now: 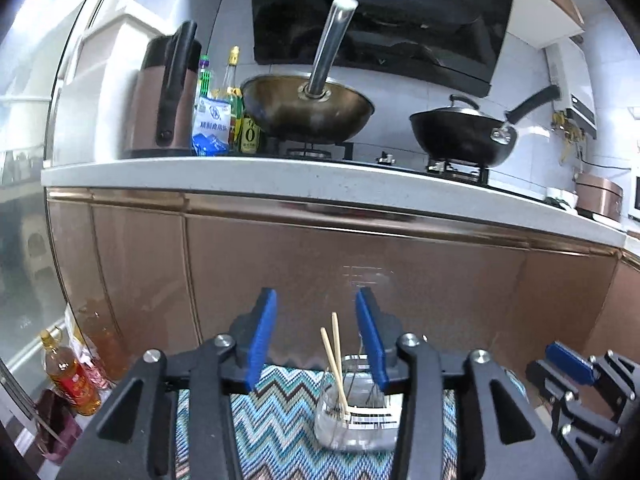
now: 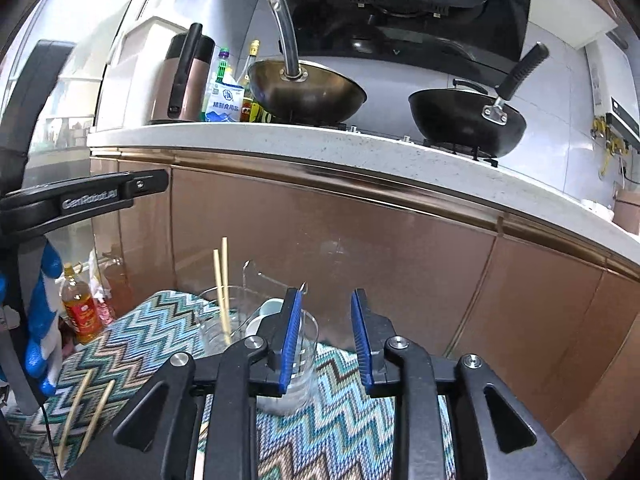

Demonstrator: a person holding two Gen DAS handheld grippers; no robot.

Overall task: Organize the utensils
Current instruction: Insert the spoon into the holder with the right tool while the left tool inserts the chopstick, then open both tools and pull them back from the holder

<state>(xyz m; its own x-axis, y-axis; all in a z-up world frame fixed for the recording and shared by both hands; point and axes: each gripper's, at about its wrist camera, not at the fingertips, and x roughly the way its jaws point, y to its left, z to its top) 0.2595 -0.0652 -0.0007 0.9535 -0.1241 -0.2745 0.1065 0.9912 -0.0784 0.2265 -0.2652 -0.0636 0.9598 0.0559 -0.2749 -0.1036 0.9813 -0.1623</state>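
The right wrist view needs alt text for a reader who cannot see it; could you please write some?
The right gripper stands open and empty above a zigzag-patterned cloth, just behind a clear glass jar with two chopsticks standing in it. Two more chopsticks lie on the cloth at left. Beyond is a countertop bearing two woks.

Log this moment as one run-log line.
left gripper: open, empty | right gripper: open, empty | chopsticks in glass jar: two | chopsticks loose on zigzag mat: two
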